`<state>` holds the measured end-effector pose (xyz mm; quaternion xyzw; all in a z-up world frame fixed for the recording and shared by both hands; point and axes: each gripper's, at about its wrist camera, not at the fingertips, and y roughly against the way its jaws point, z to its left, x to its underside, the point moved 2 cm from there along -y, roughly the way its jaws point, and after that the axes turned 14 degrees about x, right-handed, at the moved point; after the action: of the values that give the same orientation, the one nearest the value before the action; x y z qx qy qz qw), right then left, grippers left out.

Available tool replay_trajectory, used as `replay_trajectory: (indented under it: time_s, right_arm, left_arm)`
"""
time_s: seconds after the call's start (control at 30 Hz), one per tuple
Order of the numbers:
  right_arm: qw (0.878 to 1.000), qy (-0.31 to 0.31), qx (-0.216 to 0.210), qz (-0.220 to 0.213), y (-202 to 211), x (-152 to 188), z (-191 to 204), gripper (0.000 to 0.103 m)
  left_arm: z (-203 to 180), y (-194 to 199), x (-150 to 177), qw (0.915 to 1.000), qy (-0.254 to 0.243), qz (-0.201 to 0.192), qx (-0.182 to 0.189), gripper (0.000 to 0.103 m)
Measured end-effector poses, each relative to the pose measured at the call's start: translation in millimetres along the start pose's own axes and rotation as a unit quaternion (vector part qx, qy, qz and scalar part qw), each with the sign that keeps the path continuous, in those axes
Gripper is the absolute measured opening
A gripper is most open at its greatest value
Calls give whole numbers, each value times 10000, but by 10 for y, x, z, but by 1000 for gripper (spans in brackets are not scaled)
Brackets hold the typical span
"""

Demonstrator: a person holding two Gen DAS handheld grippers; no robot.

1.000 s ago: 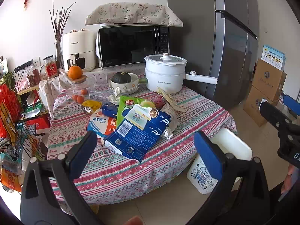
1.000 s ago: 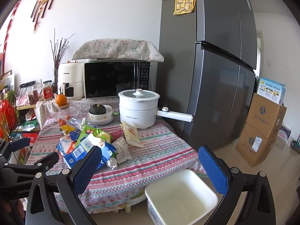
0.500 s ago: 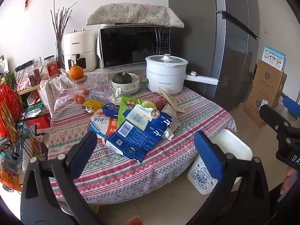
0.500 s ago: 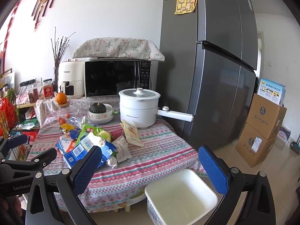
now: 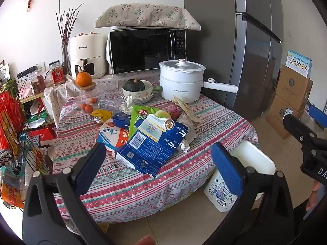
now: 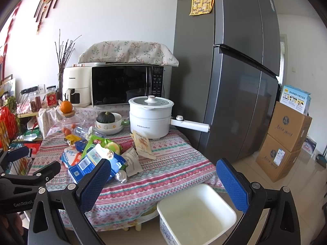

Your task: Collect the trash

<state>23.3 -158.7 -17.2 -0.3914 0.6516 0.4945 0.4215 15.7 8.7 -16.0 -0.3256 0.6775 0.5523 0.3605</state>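
Note:
A heap of trash lies mid-table: a flattened blue carton, a green snack bag, a white-and-red wrapper, a beige pouch and crumpled foil. A white bin stands on the floor at the table's right side. My left gripper hovers open before the table's near edge, nothing between its fingers. My right gripper is open too, above the bin and the table's corner.
The round table has a striped cloth. At its back sit a white pot, a bowl with a squash, an orange on a jar. Microwave, air fryer and grey fridge behind; cardboard boxes right; wire rack left.
Both cameras have drifted only slightly; the table and pile sit a touch differently in view. Both grippers stay open and empty.

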Motion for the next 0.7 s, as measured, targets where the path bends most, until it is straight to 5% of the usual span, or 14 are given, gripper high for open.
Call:
replay_trajectory:
  time_s: [0.7]
  right_arm:
    - [9991, -327, -145, 220, -47, -45, -111, 103]
  left_arm:
    - [164, 61, 11, 9998, 153, -38, -154, 102]
